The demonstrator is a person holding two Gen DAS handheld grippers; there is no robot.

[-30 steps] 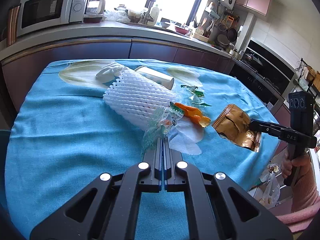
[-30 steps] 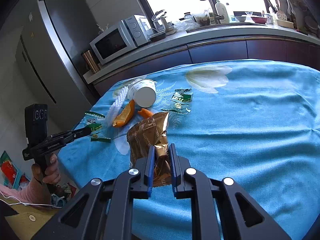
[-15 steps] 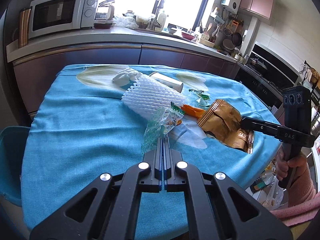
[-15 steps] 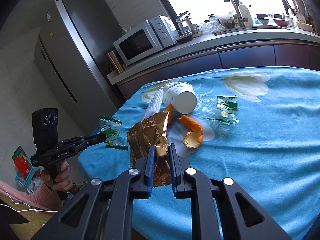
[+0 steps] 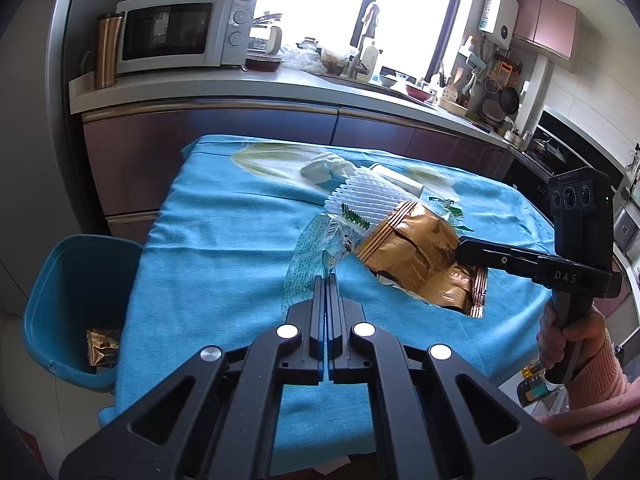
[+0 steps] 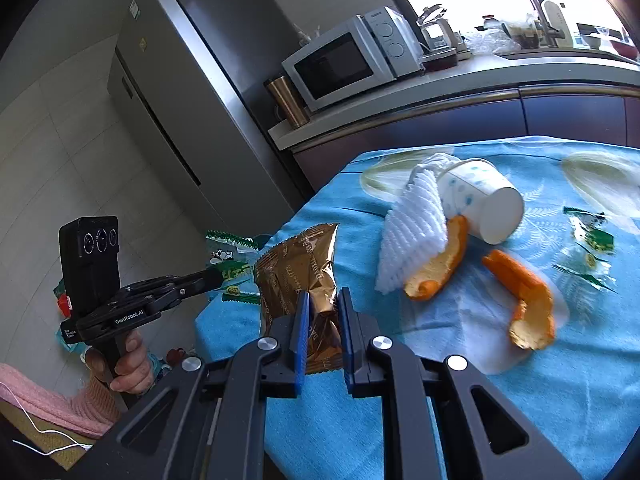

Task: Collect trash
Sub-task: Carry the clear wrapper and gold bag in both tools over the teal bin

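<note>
— Handling: how is the trash expected to behave?
— Light and crinkly. The gold wrapper [image 6: 298,280] is clamped by the right gripper [image 6: 323,304] above the table's [image 6: 560,380] near left edge; the green wrapper [image 5: 320,248] is pinched by the left gripper [image 5: 326,280].

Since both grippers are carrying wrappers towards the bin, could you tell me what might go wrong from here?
The left gripper pinches only an edge of the clear green wrapper, so it could slip out before reaching the blue bin. The gold bag in the right gripper hangs close beside it; they might snag.
</note>
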